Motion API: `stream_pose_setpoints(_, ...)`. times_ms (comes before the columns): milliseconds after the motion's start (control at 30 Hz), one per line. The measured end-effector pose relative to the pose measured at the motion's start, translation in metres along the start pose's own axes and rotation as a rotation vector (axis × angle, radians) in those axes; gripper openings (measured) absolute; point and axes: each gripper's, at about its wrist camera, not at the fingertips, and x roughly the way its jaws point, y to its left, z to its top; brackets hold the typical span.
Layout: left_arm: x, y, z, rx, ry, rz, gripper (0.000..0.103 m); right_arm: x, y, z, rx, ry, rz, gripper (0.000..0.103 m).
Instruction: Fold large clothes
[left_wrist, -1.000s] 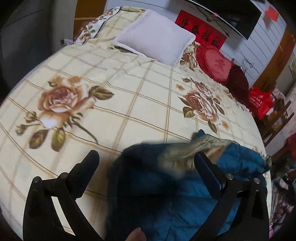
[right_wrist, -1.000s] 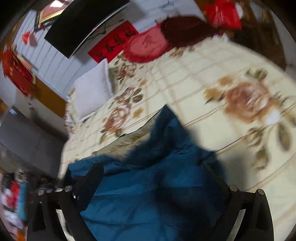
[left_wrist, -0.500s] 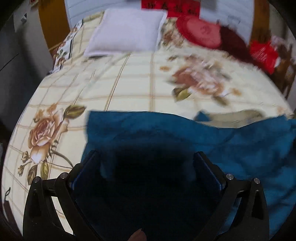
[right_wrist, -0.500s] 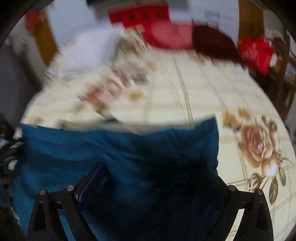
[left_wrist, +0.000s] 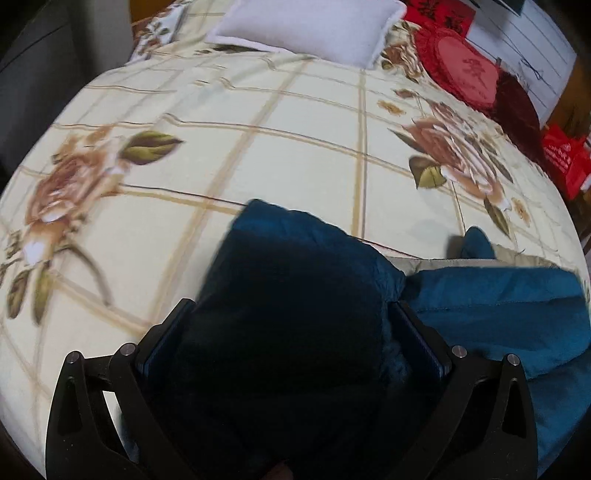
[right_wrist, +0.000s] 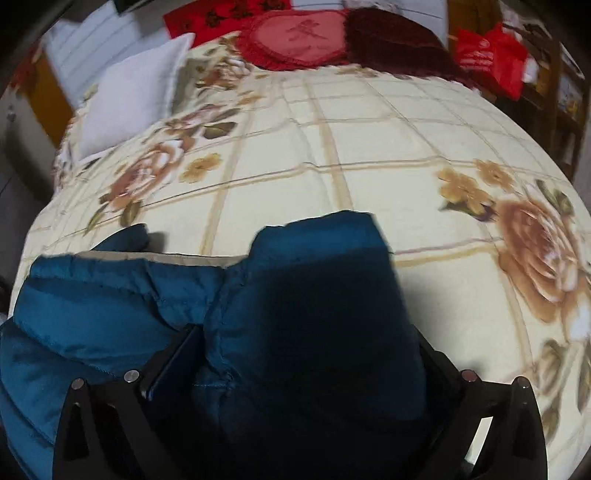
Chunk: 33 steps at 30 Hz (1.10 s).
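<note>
A large blue padded jacket (left_wrist: 491, 295) lies on the floral bedspread (left_wrist: 295, 155), with a strip of grey lining showing along its far edge (left_wrist: 443, 263). A thick fold of the jacket fills the space between the fingers of my left gripper (left_wrist: 291, 317); the jaws stand wide apart around the fabric. In the right wrist view the jacket (right_wrist: 110, 295) spreads to the left, and another thick fold sits between the wide-set fingers of my right gripper (right_wrist: 306, 339). The fingertips of both grippers are hidden by cloth.
A white pillow (left_wrist: 306, 26) and a red heart cushion (left_wrist: 461, 70) beside a dark red cushion (left_wrist: 517, 107) lie at the head of the bed. A red bag (left_wrist: 565, 162) stands off the bed's right side. The bedspread (right_wrist: 369, 140) stretches ahead.
Both grippers have swung and moved the jacket forward over the bed. The folds between the fingers now reach farther up the bedspread, and the jacket lies spread wider between the two grippers.
</note>
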Motion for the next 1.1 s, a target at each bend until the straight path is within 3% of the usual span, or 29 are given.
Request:
stream_pose_setpoints(100, -0.048, 0.009, -0.002, 0.025, -0.075, -0.047, 0.102, -0.044, 0.003, -0.001, -0.022, -0.099, -0.033, 0.099)
stream_pose_setpoints(233, -0.125, 0.009, -0.022, 0.115, -0.175, -0.107, 0.102, -0.121, 0.014, -0.011, -0.069, -0.216, 0.063, 0.099)
stream_pose_setpoints(367, -0.150, -0.007, -0.072, 0.202, -0.136, -0.166, 0.103, -0.170, 0.045, -0.050, -0.139, -0.210, 0.207, 0.099)
stream_pose_setpoints(433, -0.140, -0.013, -0.104, 0.218, -0.103, -0.141, 0.103, -0.173, 0.064, -0.076, -0.197, -0.184, 0.202, 0.099)
stream_pose_setpoints(533, -0.098, -0.019, -0.127, 0.199, 0.009, -0.127, 0.103, -0.151, 0.077, -0.115, -0.250, -0.150, 0.149, 0.099)
stream_pose_setpoints(600, -0.091, -0.014, -0.131, 0.136, -0.013, -0.177, 0.103, -0.114, 0.062, -0.132, -0.172, -0.040, 0.158, 0.103)
stream_pose_setpoints(667, -0.089, -0.013, -0.128, 0.113, 0.002, -0.184, 0.103, -0.105, 0.042, -0.139, -0.054, -0.070, 0.257, 0.103)
stream_pose_setpoints(833, -0.093, -0.013, -0.136, 0.126, -0.034, -0.203, 0.103, -0.104, 0.047, -0.145, -0.102, -0.076, 0.253, 0.103)
stream_pose_setpoints(967, -0.106, -0.004, -0.138, 0.112, -0.003, -0.224, 0.103, -0.119, 0.049, -0.140, -0.098, -0.026, 0.206, 0.101)
stream_pose_setpoints(1033, -0.126, 0.001, -0.146, 0.098, -0.038, -0.222, 0.103, -0.151, 0.049, -0.146, -0.072, -0.094, 0.211, 0.101)
stream_pose_setpoints(1100, -0.152, 0.000, -0.163, 0.123, -0.132, -0.191, 0.103, -0.179, 0.054, -0.160, -0.116, -0.166, 0.241, 0.101)
